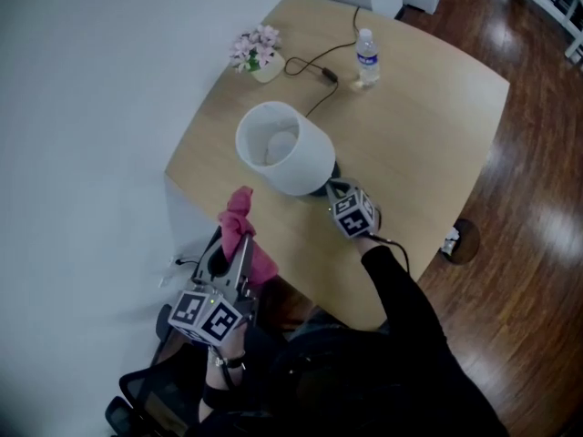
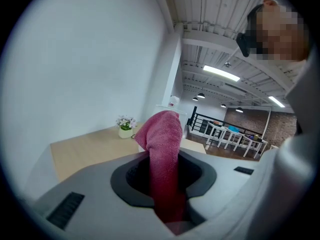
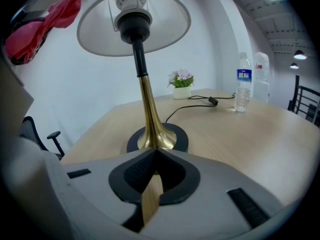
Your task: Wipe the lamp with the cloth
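The lamp [image 1: 284, 148] stands in the middle of the table [image 1: 428, 126], so the left gripper [image 1: 239, 244], shut tight on the pink cloth [image 1: 241, 221] near the shade [image 3: 134, 19], should rub softly (the lamp may tip) while the right gripper [image 3: 154, 156], its 2 jaws closed on nothing, steadies the base [image 3: 157, 134].

**Bare tabletop from 2 to 5 o'clock**

Seen from the lamp [image 1: 278, 148], the table [image 1: 428, 144] lies bare on that side. A cord [image 1: 329, 76] runs off toward 1 o'clock, near a bottle [image 1: 367, 57]. Flowers [image 1: 258, 51] stand at 12. The wall [image 1: 91, 107] closes off 8 to 11 o'clock, just past the table edge.
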Tool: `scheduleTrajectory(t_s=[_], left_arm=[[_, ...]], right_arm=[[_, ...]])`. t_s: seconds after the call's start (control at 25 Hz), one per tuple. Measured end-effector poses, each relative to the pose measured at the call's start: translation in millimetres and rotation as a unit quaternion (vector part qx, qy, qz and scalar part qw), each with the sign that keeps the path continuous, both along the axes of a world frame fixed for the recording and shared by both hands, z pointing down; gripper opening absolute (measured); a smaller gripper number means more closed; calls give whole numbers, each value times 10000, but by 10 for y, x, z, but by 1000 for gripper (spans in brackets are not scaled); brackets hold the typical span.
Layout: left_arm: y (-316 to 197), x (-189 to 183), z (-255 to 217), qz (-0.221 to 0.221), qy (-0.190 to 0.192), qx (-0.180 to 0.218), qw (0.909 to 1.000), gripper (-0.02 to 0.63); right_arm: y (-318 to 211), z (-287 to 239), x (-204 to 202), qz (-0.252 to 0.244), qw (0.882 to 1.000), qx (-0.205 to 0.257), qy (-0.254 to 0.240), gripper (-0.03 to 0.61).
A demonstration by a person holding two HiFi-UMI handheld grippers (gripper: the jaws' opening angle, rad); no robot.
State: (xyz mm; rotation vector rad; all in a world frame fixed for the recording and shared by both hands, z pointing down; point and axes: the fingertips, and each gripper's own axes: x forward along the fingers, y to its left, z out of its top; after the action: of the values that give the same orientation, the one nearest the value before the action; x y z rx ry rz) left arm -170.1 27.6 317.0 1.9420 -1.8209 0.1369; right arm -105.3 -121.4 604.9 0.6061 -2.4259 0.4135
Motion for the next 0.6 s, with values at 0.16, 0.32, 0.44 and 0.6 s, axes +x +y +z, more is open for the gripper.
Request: scheduleTrajectory(t_s=[0.16, 0.32, 0.44, 0.6], left_arm=[[-176, 28, -118, 31, 23, 234, 9997, 106], [-473, -55, -305, -170, 47, 696, 9974, 106], [-780, -182, -625, -456, 269, 1187, 9915, 107], [-997, -267, -876, -688, 468, 1576, 9840, 107]], right_arm=[[-4, -28, 45, 59, 9999, -72, -89, 11], [-12, -126, 97, 184, 9993, -148, -274, 11], [-22, -177, 125, 188, 9991, -221, -309, 11], [69, -149, 255, 192, 9988, -297, -341, 11]])
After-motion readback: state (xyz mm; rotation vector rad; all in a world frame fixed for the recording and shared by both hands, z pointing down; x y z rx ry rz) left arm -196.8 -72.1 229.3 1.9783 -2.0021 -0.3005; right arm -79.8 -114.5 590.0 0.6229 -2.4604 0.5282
